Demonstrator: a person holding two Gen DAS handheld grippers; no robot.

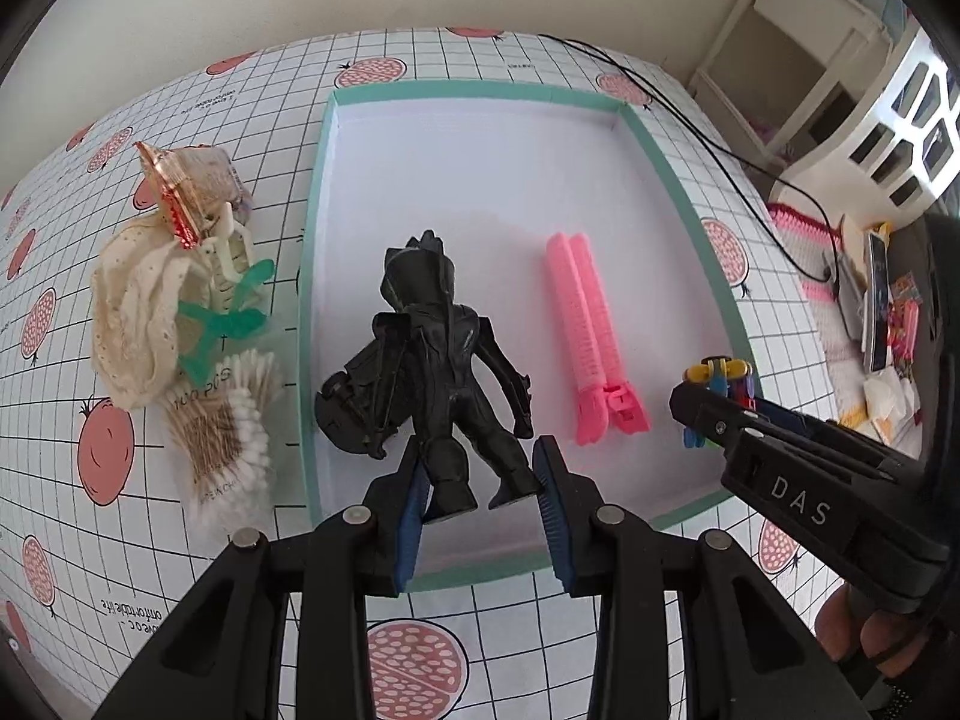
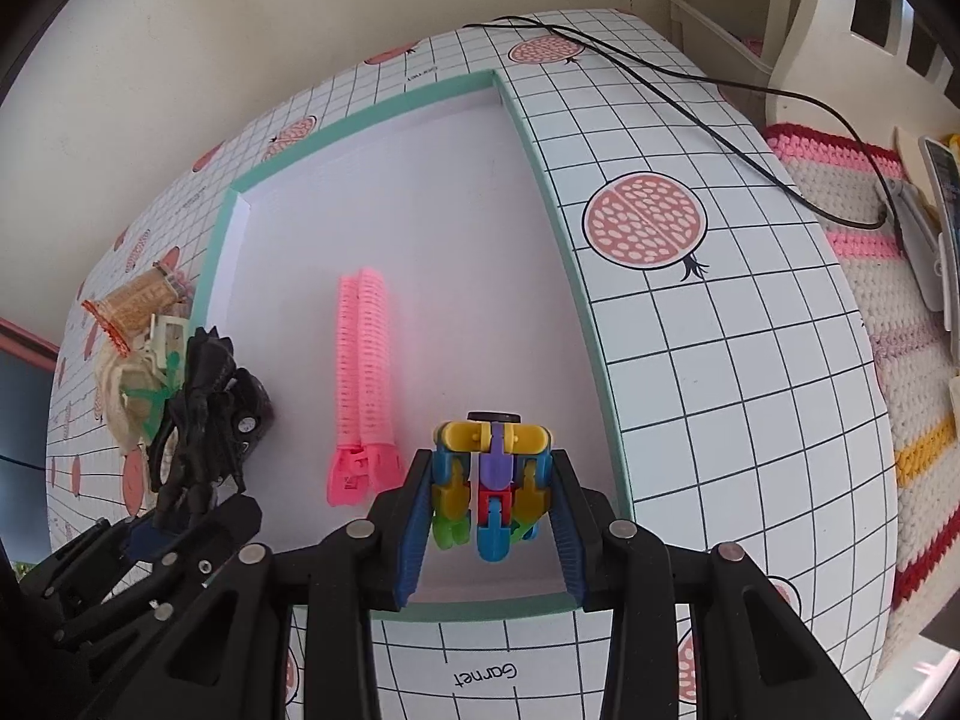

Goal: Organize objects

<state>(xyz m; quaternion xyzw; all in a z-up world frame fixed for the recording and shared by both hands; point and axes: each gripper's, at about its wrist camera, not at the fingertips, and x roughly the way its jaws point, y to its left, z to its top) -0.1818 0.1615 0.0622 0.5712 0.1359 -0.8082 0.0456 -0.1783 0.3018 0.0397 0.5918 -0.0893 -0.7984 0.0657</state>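
The black action figure (image 1: 444,360) is standing over the white floor of the teal-rimmed tray (image 1: 318,192), near its left wall, with the left hand-held gripper (image 1: 483,480) pinching its legs between the blue pads. The multicoloured block toy (image 2: 492,480) is hanging over the tray's near right corner, sitting between the pads of the right hand-held gripper (image 2: 492,516); whether the pads are actually pressing it cannot be told for certain, though it looks carried. A pink hair clip (image 1: 591,336) is lying flat in the tray between the two toys.

Both toys appear to be in the placing step. To do it well, each should be lowered until it is resting on the tray floor before the pads part, keeping clear of the pink clip and of the rim. The figure is top-heavy, so laying it down is probably safer than standing it.

Outside, on the table (image 1: 60,420), a pile of cotton swabs (image 1: 228,420), lace cloth (image 1: 138,300) and a green clip (image 1: 228,318) is waiting.
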